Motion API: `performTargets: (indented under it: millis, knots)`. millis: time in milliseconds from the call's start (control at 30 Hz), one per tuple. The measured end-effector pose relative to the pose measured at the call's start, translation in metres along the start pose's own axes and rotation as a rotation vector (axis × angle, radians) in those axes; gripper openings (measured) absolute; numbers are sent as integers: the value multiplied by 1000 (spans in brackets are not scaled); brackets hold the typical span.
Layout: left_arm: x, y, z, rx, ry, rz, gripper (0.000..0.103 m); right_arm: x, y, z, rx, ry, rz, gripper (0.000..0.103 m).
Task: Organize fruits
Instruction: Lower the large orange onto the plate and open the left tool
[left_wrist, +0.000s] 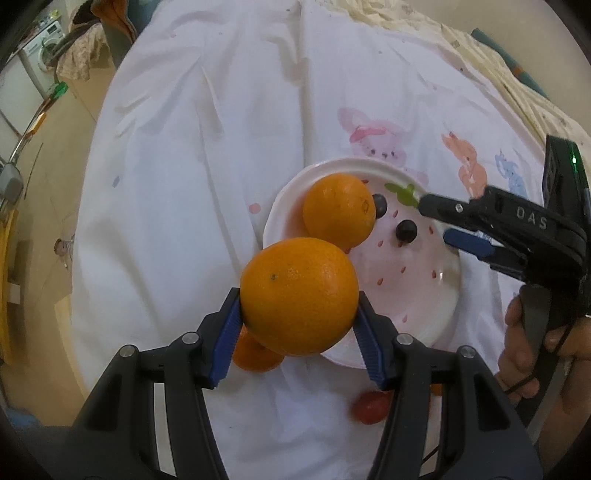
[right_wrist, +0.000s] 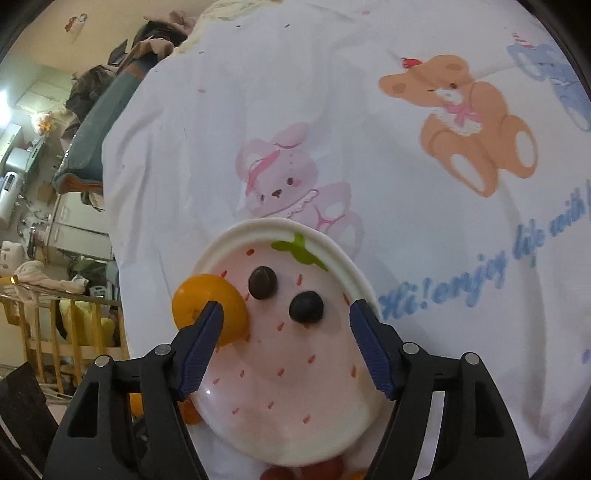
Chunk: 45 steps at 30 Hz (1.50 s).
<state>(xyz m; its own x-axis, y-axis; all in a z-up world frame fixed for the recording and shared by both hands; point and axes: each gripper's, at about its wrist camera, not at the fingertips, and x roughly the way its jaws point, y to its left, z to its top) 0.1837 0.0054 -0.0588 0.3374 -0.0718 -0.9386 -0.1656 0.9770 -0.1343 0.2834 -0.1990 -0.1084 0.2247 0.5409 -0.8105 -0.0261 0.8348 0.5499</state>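
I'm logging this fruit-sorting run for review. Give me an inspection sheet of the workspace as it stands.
Surface: white cartoon-print cloth, creased.
Job's things: strawberry-pattern plate holds one orange and two dark round fruits; a second orange is in the left claw; another orange and a red fruit lie on the cloth beside the plate.
Clutter: nothing seen on the cloth.
Grippers: left claw shut on the second orange; right claw open above the plate, nothing between its pads.
Cables: a thin black cord by the hand.
Surroundings: washing machine, piled clothes, wooden railing.
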Motion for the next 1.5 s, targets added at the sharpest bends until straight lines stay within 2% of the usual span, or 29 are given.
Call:
performTargets:
  millis: [100,233,367,467,700,867,1033,1233,1300,1400,1500]
  knots:
    - [-5,-4,-1,16,-4,-2,54,-18,-8,-7,42,-11,33,74]
    - [-3,-17,-2,17,14,-15,54,-50,-23,-23,82,-29,9,74]
    - [12,-37,-4,-5,67,-65,54,-82,-51,-43,151,-49,12,74]
    - [25,-57,-5,8,85,-63,54,-96,-66,-50,190,-56,19,74]
    - [59,-84,4,-37,125,-59,54,-116,-79,-40,253,-108,45,74]
    - [70,-101,23,-17,105,-24,54,-120,-85,-37,277,-106,67,74]
    - [80,-111,37,-45,96,15,55,-123,-89,-32,278,-104,85,74]
    - [84,-115,33,-20,95,28,65,-129,-91,-30,272,-119,84,74]
    - [84,-114,33,-28,111,15,84,-129,-91,-30,272,-114,89,74]
    - [73,-111,30,-37,83,2,87,-131,-89,-30,265,-119,90,74]
    - [63,-112,29,-6,78,-7,87,-133,-85,-30,256,-123,89,74]
